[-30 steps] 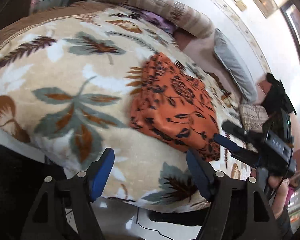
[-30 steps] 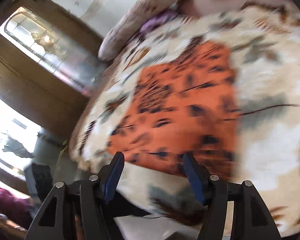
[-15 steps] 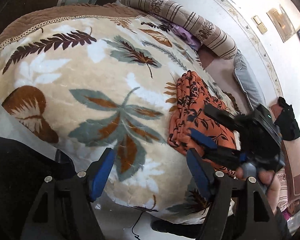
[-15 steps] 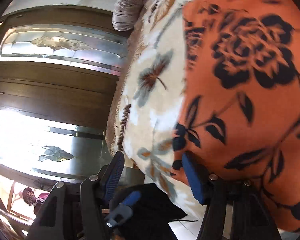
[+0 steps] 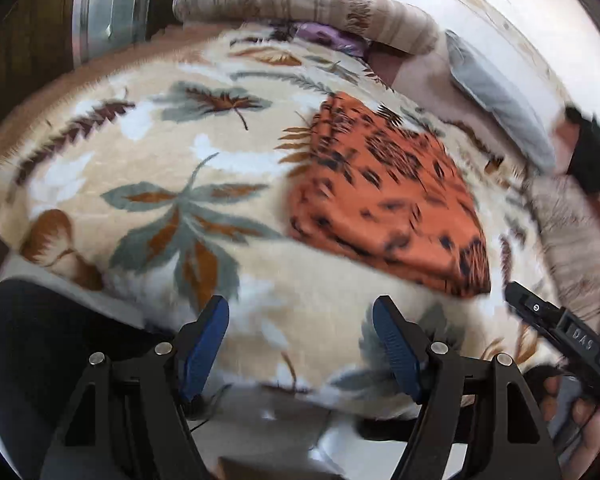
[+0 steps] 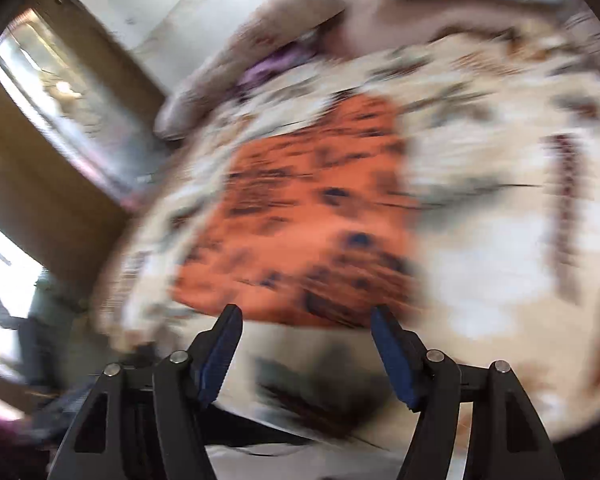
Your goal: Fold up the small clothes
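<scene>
An orange garment with black floral print lies folded flat on a leaf-patterned blanket covering a bed. The left tool hangs at 6 o'clock, fingers wide apart, empty. The right tool, blurred, is equally wide apart and empty, near the garment's edge.

A bed under a leaf-patterned cream blanket, a striped bolster at its head, a white wall and dark wooden panelling behind.
</scene>
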A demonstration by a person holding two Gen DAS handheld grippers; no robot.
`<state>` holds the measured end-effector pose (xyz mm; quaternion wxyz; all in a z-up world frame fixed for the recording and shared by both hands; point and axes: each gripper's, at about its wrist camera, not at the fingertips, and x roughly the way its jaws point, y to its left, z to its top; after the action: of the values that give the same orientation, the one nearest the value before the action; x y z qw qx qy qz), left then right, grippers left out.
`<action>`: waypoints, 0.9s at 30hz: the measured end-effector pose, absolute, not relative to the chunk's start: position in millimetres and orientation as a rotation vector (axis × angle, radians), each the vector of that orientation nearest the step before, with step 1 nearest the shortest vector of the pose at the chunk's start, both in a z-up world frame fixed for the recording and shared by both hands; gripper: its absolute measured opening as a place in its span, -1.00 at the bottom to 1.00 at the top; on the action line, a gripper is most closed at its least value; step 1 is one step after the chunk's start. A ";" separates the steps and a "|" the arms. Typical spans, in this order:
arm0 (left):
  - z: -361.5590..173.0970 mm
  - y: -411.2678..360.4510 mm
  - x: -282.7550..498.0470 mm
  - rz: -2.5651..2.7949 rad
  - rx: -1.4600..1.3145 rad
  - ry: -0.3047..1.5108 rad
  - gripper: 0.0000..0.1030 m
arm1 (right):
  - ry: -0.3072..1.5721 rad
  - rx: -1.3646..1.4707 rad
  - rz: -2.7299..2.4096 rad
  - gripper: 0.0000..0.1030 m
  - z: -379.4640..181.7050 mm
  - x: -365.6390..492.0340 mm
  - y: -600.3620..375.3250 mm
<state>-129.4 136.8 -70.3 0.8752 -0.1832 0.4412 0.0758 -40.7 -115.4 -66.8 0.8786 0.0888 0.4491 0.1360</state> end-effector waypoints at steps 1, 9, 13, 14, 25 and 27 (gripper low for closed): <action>-67.3 119.6 -134.6 0.183 -0.321 0.916 0.46 | 0.898 0.127 0.238 0.41 -65.8 -54.7 -117.3; -33.1 70.0 -154.2 0.125 -0.160 0.770 0.46 | 0.819 0.037 0.306 0.41 -51.5 -77.3 -114.9; -33.1 76.5 -155.9 0.128 -0.186 0.770 0.46 | 0.857 0.089 0.302 0.41 -56.1 -76.1 -120.7; -33.3 82.2 -155.1 0.133 -0.203 0.767 0.46 | 0.865 0.100 0.300 0.41 -58.5 -76.0 -121.1; -40.0 133.4 -102.1 0.120 -0.376 0.861 0.50 | 0.906 0.224 0.402 0.41 -62.2 -42.8 -132.4; -41.9 147.2 -76.8 0.051 -0.423 0.909 0.53 | 0.926 0.281 0.450 0.42 -62.1 -27.1 -137.6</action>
<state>-76.8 147.2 -41.9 0.8768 -0.2025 0.4355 0.0247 -27.2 -137.6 -62.1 0.8610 0.1341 0.4411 0.2146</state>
